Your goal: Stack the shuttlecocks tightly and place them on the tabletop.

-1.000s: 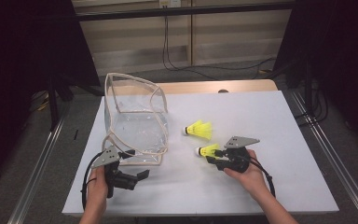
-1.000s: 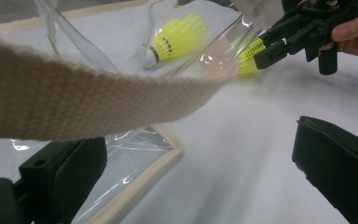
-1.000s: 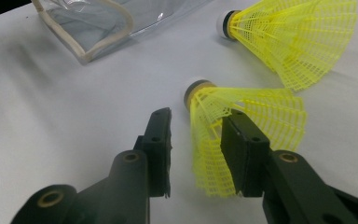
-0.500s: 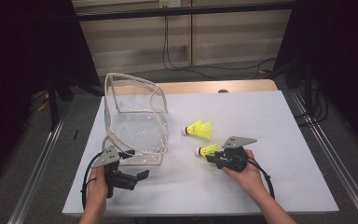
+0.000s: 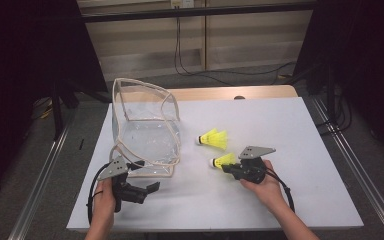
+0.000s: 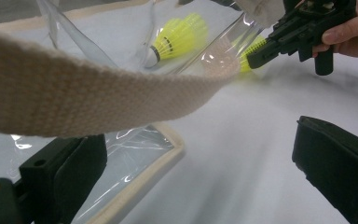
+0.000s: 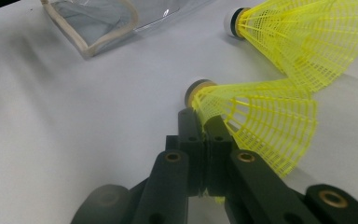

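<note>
The left gripper, at seven o'clock on the table, stood wide and empty beside the clear bag. The right gripper, at five o'clock, had just been closing and pinched the near shuttlecock by its yellow mesh skirt. A thin skirt hold risked slipping or crushing. The second shuttlecock lay just beyond, at center.
</note>
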Action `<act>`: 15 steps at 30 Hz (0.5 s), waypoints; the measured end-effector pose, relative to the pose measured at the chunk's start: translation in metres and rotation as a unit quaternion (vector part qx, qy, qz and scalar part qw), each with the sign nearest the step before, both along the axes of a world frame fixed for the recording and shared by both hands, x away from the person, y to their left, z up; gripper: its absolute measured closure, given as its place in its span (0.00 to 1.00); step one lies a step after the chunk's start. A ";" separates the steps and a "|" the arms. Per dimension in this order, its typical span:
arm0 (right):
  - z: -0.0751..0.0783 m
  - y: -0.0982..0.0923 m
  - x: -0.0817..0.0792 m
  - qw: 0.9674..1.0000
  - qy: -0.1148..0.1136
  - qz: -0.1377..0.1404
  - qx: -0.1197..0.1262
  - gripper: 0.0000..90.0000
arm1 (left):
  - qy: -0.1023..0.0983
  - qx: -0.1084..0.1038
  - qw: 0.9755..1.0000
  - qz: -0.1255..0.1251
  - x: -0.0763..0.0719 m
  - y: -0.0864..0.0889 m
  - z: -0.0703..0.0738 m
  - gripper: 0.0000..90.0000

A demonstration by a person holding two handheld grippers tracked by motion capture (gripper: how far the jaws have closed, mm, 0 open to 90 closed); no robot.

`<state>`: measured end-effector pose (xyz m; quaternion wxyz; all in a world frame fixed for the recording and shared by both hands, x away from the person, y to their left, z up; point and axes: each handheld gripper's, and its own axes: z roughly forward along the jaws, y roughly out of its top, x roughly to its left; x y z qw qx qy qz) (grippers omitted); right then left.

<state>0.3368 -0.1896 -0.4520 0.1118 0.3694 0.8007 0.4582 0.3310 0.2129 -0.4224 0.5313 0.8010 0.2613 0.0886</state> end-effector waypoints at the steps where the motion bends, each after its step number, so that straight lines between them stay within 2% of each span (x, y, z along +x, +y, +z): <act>1: 0.000 0.000 0.000 1.000 0.000 0.000 0.000 0.98 | 0.000 0.000 1.000 0.000 0.000 0.000 0.000 0.04; 15: 0.007 -0.009 0.001 1.000 -0.011 -0.011 0.014 0.99 | 0.000 -0.002 1.000 0.002 0.000 0.001 0.000 0.04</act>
